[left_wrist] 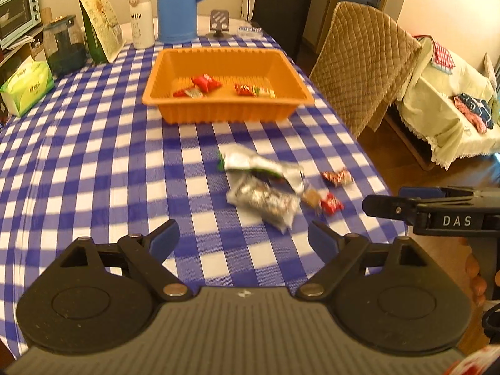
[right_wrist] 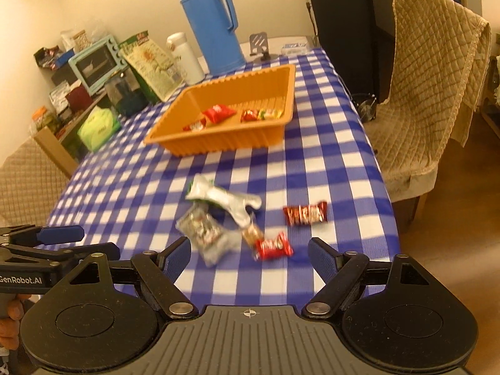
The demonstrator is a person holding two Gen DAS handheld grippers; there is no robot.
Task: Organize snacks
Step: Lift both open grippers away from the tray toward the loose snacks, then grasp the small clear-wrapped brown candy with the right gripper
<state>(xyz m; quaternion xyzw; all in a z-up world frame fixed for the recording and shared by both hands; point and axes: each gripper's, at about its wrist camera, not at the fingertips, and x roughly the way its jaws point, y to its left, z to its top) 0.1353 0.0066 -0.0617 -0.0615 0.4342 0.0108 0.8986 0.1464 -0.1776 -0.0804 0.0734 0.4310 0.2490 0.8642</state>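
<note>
Ahead of both sets of jaws, on the blue-and-white checked tabletop [left_wrist: 93, 162]: a small heap of snacks, blurred. Left gripper [left_wrist: 243, 237] spread wide, nothing between the jaws, nothing touched. Right gripper [right_wrist: 250, 254] likewise wide open and empty. Just beyond the right jaws, a small red candy [right_wrist: 273, 245], touching a little tan wrapped piece [right_wrist: 252, 233]; to the left of that, a clear packet of mixed bits [right_wrist: 204, 234] lying against a crumpled silver bag [right_wrist: 223, 198]. Further ahead and off to the right of the heap, apart from it, a red-and-brown candy bar [right_wrist: 305, 213]. Seen from the left jaws, same heap ahead and slightly right, with the right gripper's tip poking in from the right edge. Well beyond the heap, an orange basket [left_wrist: 228, 107] holding several red wrapped candies [left_wrist: 204, 82] on its floor. Behind the basket, at the far end of the tabletop, a tall blue flask [right_wrist: 212, 28], a white bottle [left_wrist: 142, 18] and a green bag [left_wrist: 100, 22]. Off the tabletop's right side, a chair with a quilted cover [right_wrist: 428, 72].
</note>
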